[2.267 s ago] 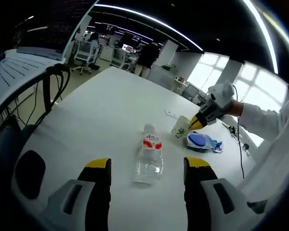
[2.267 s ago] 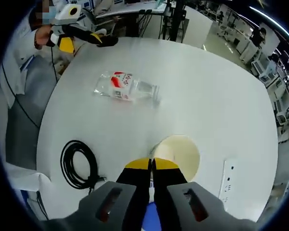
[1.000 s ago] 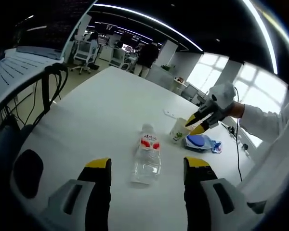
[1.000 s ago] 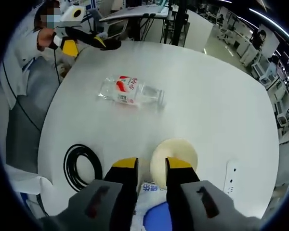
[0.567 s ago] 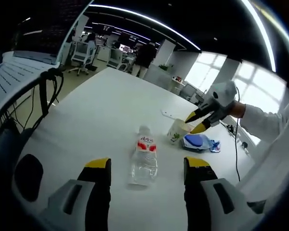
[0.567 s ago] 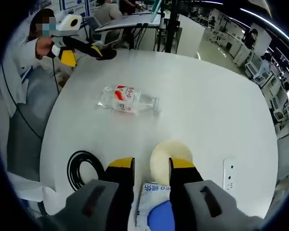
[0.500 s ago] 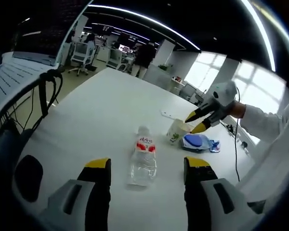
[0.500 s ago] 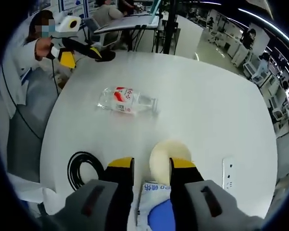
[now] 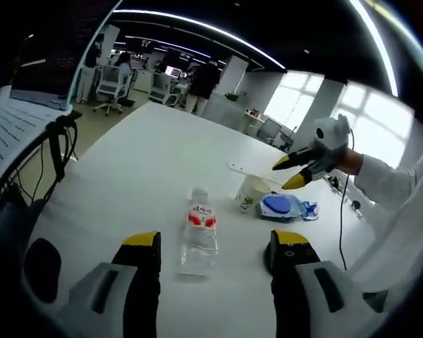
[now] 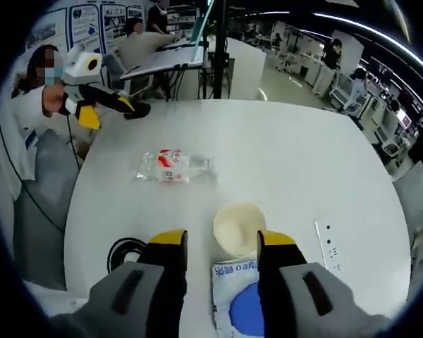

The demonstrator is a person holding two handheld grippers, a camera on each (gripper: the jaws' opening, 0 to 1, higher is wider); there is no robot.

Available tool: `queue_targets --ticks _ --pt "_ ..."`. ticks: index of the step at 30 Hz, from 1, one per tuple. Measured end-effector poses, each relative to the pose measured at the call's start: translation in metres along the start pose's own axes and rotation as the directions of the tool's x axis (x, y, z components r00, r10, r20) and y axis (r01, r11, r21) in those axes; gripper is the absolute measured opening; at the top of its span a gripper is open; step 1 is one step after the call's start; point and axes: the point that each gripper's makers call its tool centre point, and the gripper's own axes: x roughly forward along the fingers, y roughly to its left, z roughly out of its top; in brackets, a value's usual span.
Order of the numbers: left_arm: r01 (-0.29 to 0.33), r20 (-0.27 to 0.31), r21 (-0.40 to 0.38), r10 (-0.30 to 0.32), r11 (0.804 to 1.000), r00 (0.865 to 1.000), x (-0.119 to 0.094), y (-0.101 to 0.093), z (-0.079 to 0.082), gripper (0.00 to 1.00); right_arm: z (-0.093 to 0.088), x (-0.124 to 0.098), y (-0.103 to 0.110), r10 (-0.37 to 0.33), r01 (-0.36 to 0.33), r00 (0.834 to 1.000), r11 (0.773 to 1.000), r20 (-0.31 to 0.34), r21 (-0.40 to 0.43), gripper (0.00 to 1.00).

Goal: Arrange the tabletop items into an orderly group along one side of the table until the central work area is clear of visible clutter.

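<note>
A clear water bottle (image 9: pixel 197 236) with a red label lies on its side on the white table (image 9: pixel 148 155), just ahead of my open left gripper (image 9: pixel 215 243) and between the lines of its jaws. Beyond it stand a paper cup (image 9: pixel 252 193) and a blue-and-white packet (image 9: pixel 282 206), with my right gripper (image 9: pixel 285 174) open above them. In the right gripper view, the cup (image 10: pixel 238 229) sits between and below the jaws of my open right gripper (image 10: pixel 223 243), untouched. The packet (image 10: pixel 240 296) lies under them, and the bottle (image 10: pixel 173 167) lies farther off near my left gripper (image 10: pixel 116 113).
A coiled black cable (image 10: pixel 127 248) lies on the table (image 10: pixel 303 169) left of the cup. A white power strip (image 10: pixel 329 257) lies flat to its right, also seen past the cup (image 9: pixel 240 167). A person in white holds both grippers; desks and chairs surround the table.
My right gripper was shut on the cup's rim, then opened and lifted back from it. The cup stays standing. The left gripper has drawn back slightly from the bottle.
</note>
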Motion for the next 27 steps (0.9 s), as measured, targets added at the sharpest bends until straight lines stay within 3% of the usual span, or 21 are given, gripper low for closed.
queue_targets --ticks 11,19,22,27 --pt "0.034 -0.019 0.058 -0.033 0.998 0.999 0.002 -0.021 0.008 0.64 -0.014 -0.023 0.016 -0.055 0.048 0.997 0.990 0.056 0.134 0.44" --pt "0.062 -0.040 0.103 -0.059 0.993 0.997 0.006 -0.037 0.012 0.65 -0.029 -0.037 0.032 -0.098 0.069 0.990 0.963 0.100 0.259 0.45" --pt "0.074 -0.051 0.119 -0.068 0.990 0.996 0.008 -0.043 0.012 0.65 -0.034 -0.042 0.039 -0.114 0.068 0.985 0.944 0.127 0.324 0.45" --pt "0.098 -0.073 0.140 -0.088 0.985 0.993 0.013 -0.056 0.011 0.65 -0.051 -0.047 0.052 -0.133 0.078 0.983 0.923 0.123 0.377 0.45"
